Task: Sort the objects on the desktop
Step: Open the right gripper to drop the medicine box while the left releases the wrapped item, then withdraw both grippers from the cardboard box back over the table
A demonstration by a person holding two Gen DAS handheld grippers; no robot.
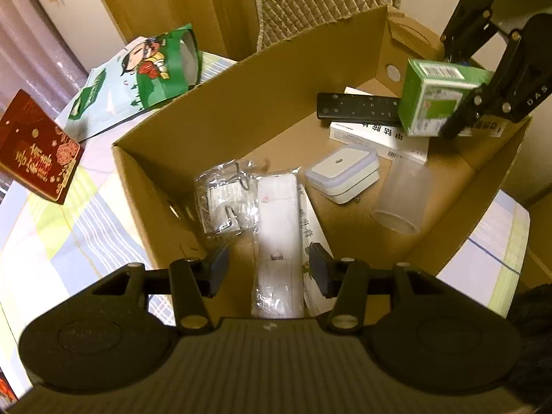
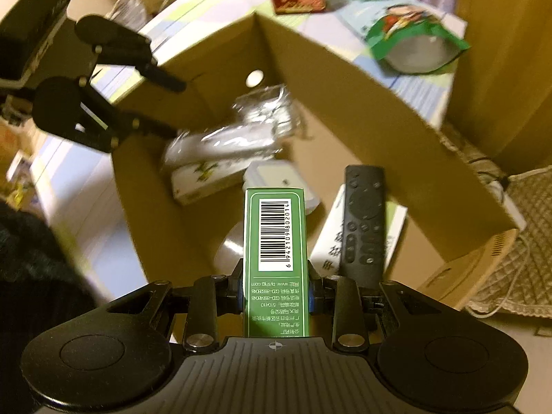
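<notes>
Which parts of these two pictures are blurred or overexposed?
Left wrist view: mostly sharp, but the white wrapped pack between the open left gripper glares, overexposed. Right wrist view: the green box in the right gripper is sharp; the plastic bag behind is motion-blurred.

cardboard box (image 1: 262, 103): matt brown corrugated card
green carton (image 2: 275, 252): smooth printed paperboard
remote control (image 2: 362, 227): matt black plastic
cup (image 1: 402, 200): frosted translucent plastic
wrapped packet (image 1: 276, 241): glossy clear film
snack pouch (image 1: 151, 69): glossy foil
surface (image 1: 51, 241): checked cloth
</notes>
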